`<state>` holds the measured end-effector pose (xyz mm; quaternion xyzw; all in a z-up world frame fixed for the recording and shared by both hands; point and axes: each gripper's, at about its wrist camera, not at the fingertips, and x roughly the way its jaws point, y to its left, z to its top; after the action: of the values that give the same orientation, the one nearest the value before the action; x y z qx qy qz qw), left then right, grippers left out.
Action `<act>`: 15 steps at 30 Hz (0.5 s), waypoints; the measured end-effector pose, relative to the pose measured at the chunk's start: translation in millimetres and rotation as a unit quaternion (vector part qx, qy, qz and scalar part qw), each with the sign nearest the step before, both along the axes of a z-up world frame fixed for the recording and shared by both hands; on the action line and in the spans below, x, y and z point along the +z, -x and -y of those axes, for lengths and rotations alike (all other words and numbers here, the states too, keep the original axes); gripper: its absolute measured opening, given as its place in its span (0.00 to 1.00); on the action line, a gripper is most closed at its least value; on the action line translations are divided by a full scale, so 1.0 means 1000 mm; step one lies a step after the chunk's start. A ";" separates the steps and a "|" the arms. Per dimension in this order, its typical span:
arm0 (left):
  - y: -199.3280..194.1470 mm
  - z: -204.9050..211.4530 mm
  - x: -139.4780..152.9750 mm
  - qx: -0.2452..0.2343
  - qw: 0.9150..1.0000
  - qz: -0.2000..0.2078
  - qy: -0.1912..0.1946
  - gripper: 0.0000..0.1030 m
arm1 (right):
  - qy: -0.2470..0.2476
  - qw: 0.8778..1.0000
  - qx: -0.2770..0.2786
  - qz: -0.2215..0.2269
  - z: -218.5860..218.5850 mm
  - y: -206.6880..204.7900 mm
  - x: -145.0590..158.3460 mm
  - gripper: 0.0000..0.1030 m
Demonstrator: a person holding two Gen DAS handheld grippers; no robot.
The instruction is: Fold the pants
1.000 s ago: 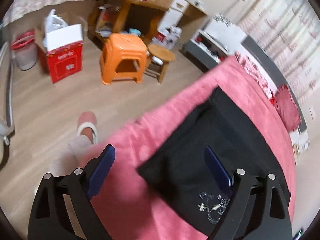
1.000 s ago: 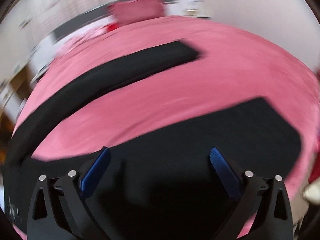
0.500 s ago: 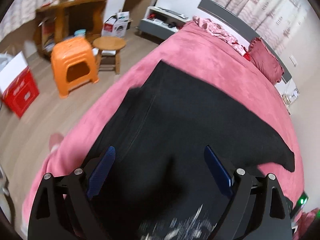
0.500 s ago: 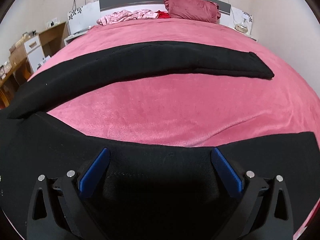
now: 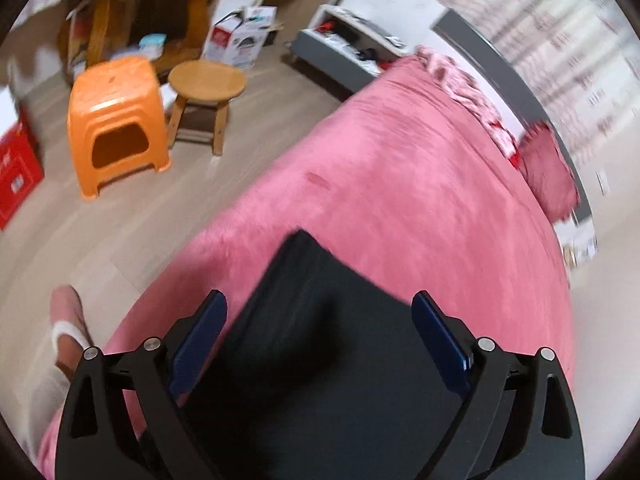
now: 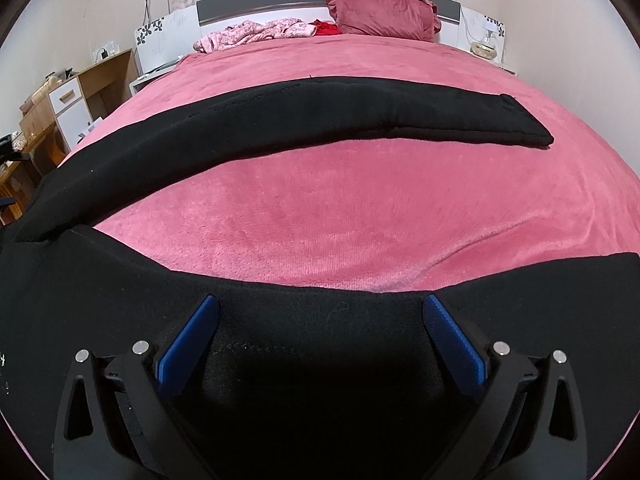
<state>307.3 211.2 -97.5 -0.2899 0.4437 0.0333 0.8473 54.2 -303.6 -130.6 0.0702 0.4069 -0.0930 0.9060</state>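
Black pants (image 6: 320, 128) lie spread on a pink bed cover (image 6: 360, 208), legs apart in a V. The far leg runs across the bed to a hem at the right; the near leg (image 6: 100, 280) passes under my right gripper (image 6: 320, 320), which is open with blue pads just above the cloth. In the left wrist view a corner of the pants (image 5: 320, 300) lies between the fingers of my left gripper (image 5: 320, 320), which is open and holds nothing. That view is blurred.
Beside the bed stand an orange plastic stool (image 5: 116, 120), a round wooden stool (image 5: 206, 80), a red box (image 5: 16, 164) and a wooden desk (image 5: 152, 0). A foot in a slipper (image 5: 68, 320) is on the floor. A red pillow (image 6: 384, 12) and pink cloth (image 6: 256, 32) lie at the headboard.
The left gripper has swung, so its view moved from the middle of the pants towards one corner near the bed's edge. The right gripper moved slightly closer to the near leg.
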 end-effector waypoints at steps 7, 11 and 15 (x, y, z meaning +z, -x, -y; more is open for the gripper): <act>-0.037 0.010 -0.023 -0.028 0.998 -0.011 -0.046 0.79 | -0.002 1.000 -0.001 0.002 -0.001 -0.001 -0.002 0.98; -0.045 0.023 -0.039 -0.057 0.996 -0.027 -0.069 0.58 | -0.003 1.000 -0.002 0.003 -0.002 -0.002 -0.003 0.98; -0.039 0.028 -0.042 -0.061 0.992 -0.011 -0.112 0.32 | -0.001 1.000 -0.002 0.002 -0.002 -0.003 -0.003 0.98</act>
<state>346.7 183.4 -139.2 -0.1649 0.4634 0.0348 0.8700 56.9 -301.5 -133.3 0.0719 0.4050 -0.0943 0.9066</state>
